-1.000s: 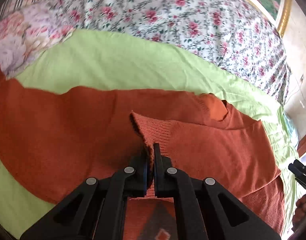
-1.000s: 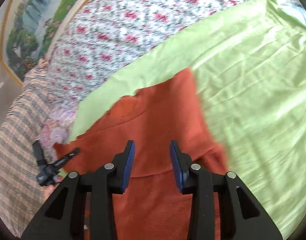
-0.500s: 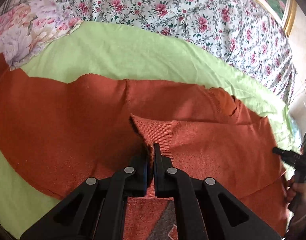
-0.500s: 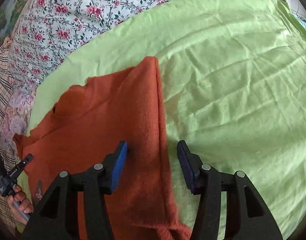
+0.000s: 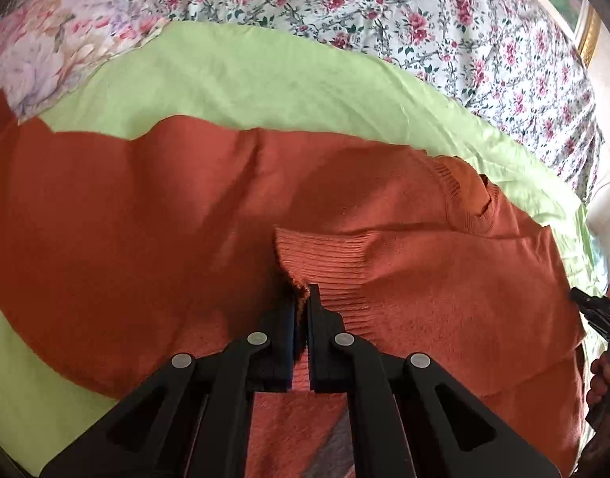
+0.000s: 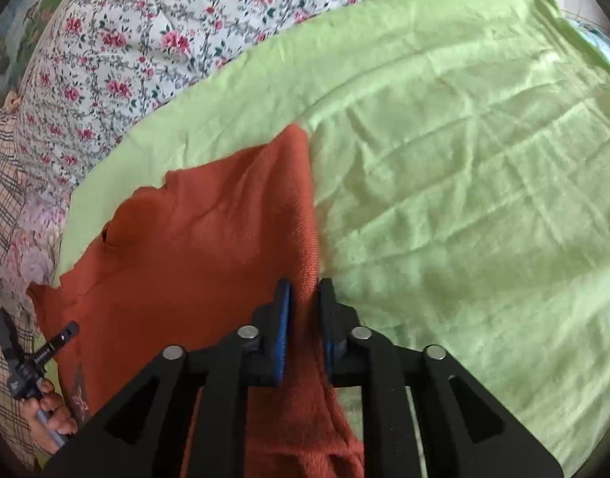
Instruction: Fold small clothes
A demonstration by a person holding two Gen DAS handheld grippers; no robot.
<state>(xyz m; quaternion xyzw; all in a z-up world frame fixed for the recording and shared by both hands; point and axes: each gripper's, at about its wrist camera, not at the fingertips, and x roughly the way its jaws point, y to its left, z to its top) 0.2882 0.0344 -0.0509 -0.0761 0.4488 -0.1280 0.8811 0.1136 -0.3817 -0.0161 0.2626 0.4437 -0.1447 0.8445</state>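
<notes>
A rust-orange knit sweater (image 5: 145, 215) lies spread on a light green sheet (image 5: 245, 79). My left gripper (image 5: 301, 298) is shut on the sweater's ribbed cuff (image 5: 328, 263), which is folded over the body. In the right wrist view the sweater (image 6: 209, 239) lies to the left, and my right gripper (image 6: 305, 290) is shut on its right side edge. The sweater's neck opening (image 5: 476, 199) shows at the far right of the left wrist view. The left gripper also shows in the right wrist view (image 6: 61, 336), at the lower left.
A floral quilt (image 5: 424, 24) lies beyond the green sheet, with a floral pillow (image 5: 46, 47) at the left. The green sheet (image 6: 464, 199) spreads wide to the right of the sweater. A plaid cloth (image 6: 2, 199) lies at the far left.
My right gripper closed from wide open onto the sweater's right edge. My left gripper stayed shut on the cuff and shifted slightly over the sweater.
</notes>
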